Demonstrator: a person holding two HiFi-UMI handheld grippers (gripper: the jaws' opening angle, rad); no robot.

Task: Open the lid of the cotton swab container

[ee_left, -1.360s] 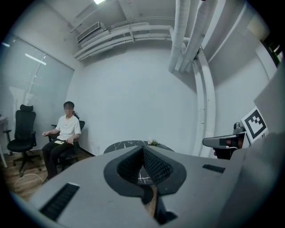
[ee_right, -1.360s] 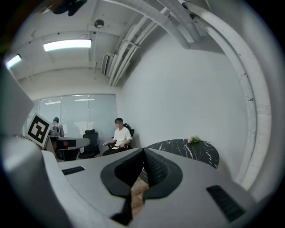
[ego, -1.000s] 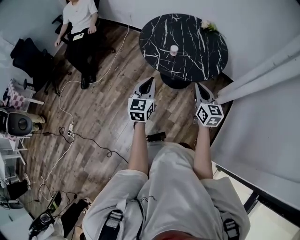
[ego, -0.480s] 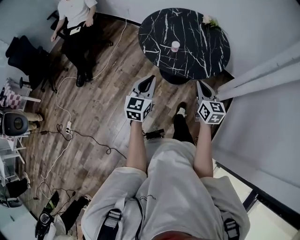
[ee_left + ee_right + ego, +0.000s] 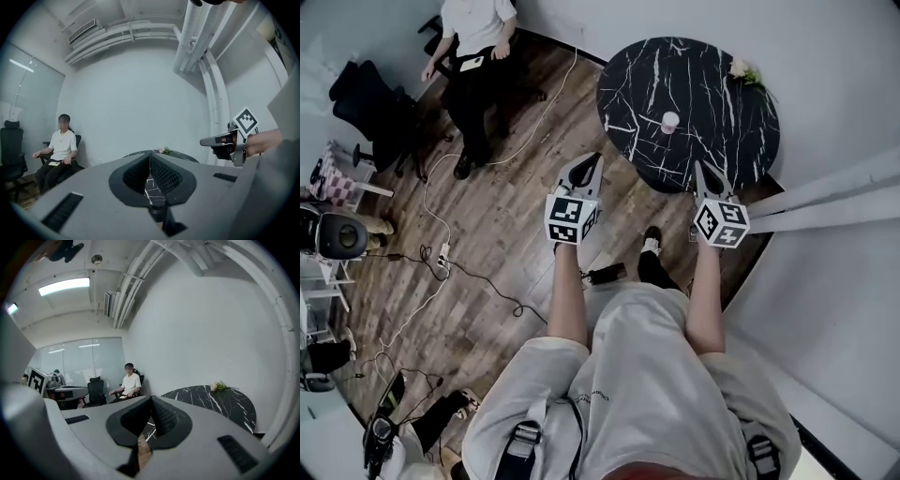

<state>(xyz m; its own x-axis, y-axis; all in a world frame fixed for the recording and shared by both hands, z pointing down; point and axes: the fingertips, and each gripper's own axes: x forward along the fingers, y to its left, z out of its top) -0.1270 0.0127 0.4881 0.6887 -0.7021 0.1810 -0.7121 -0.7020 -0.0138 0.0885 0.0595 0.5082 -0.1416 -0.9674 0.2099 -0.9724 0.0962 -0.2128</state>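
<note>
A small pale cotton swab container (image 5: 669, 122) with a lid stands upright near the middle of the round black marble table (image 5: 722, 141). My left gripper (image 5: 593, 162) hangs over the wooden floor just short of the table's near-left edge, jaws shut and empty. My right gripper (image 5: 699, 169) is over the table's near edge, also shut on nothing. Both sit well short of the container. In the left gripper view the closed jaws (image 5: 150, 157) point at the table (image 5: 180, 157); the right gripper (image 5: 206, 141) shows at the right. The container is hidden in both gripper views.
A small bunch of flowers (image 5: 742, 69) lies at the table's far edge. A person in a white shirt (image 5: 478, 28) sits on a chair at the upper left. Cables (image 5: 441, 253) trail over the wooden floor. White walls close in on the right.
I have stepped toward the table: it and the container now lie closer to the grippers, the right gripper now over the table's edge. Both grippers stay shut.
</note>
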